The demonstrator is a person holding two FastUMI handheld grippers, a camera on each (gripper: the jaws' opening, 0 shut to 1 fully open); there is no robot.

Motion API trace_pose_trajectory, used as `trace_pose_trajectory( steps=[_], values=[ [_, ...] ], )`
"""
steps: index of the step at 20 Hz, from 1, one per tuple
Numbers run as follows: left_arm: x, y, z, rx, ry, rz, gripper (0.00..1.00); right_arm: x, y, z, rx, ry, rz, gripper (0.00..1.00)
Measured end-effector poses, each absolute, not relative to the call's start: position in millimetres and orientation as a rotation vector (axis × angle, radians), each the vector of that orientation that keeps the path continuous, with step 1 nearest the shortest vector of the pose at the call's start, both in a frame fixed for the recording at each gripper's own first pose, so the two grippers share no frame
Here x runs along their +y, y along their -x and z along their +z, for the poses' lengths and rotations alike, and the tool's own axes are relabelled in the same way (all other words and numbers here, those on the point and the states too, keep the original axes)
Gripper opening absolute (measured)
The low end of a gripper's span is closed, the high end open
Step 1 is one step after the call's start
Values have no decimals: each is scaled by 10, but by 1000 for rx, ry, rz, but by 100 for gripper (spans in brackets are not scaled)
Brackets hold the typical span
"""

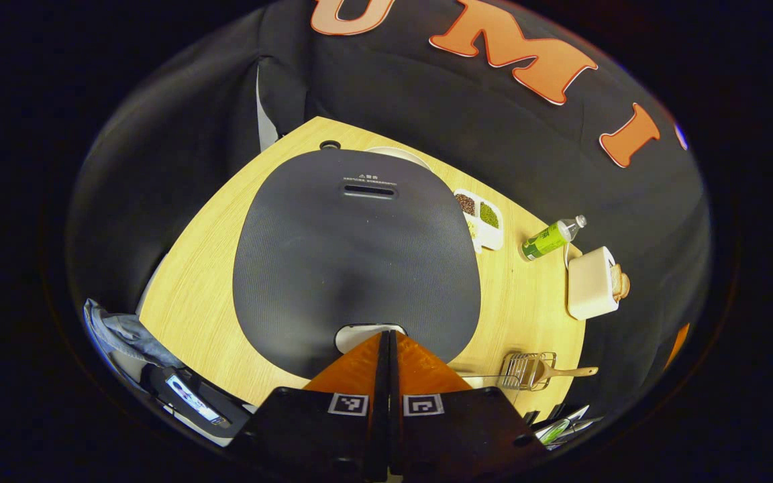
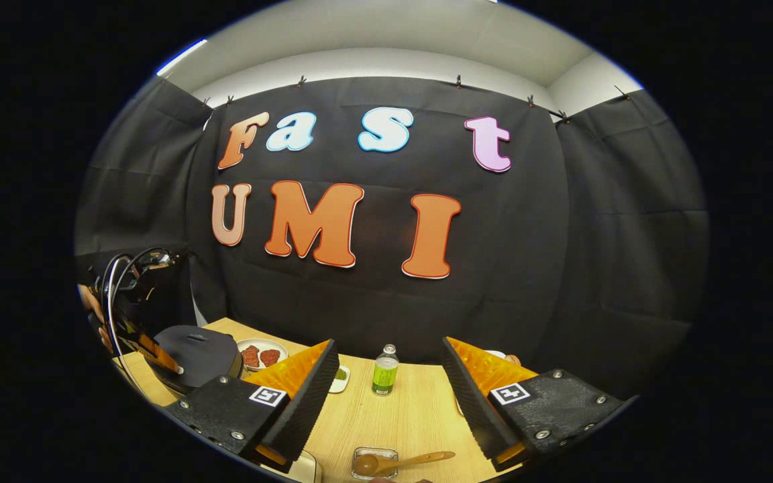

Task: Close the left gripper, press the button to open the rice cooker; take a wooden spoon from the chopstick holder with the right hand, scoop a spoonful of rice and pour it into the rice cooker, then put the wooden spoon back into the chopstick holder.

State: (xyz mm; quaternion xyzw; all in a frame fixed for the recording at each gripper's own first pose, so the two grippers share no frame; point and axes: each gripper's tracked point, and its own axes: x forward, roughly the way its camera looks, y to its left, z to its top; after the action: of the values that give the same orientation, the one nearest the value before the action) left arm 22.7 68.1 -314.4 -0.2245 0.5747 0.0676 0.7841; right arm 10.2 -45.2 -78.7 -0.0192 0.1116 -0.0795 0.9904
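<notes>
Left gripper [image 1: 386, 335] fingers closed together, empty, tips at button [image 1: 368, 333] on rice cooker [image 1: 356, 261] lid's near edge. Press straight down, centred. Right gripper [image 2: 386, 396] wide open, empty, above wooden spoon [image 2: 400, 461].

dark grey ribbed rice cooker [image 1: 356, 258]
</notes>
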Motion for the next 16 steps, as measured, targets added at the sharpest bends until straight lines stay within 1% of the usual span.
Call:
trace_pose_trajectory(
  steps=[6,11,13,16],
  values=[
    [685,-237,-3193,1245,489,162,5,-311,-190,-838,246,32,-123,95],
    [715,-264,-3213,1253,659,160,5,-256,-184,-855,249,17,-110,95],
    [714,-247,-3198,1240,702,156,5,-244,-180,-863,250,17,-108,95],
    [714,-249,-3126,1182,658,139,6,-248,-180,-891,259,15,-108,95]
  ],
)
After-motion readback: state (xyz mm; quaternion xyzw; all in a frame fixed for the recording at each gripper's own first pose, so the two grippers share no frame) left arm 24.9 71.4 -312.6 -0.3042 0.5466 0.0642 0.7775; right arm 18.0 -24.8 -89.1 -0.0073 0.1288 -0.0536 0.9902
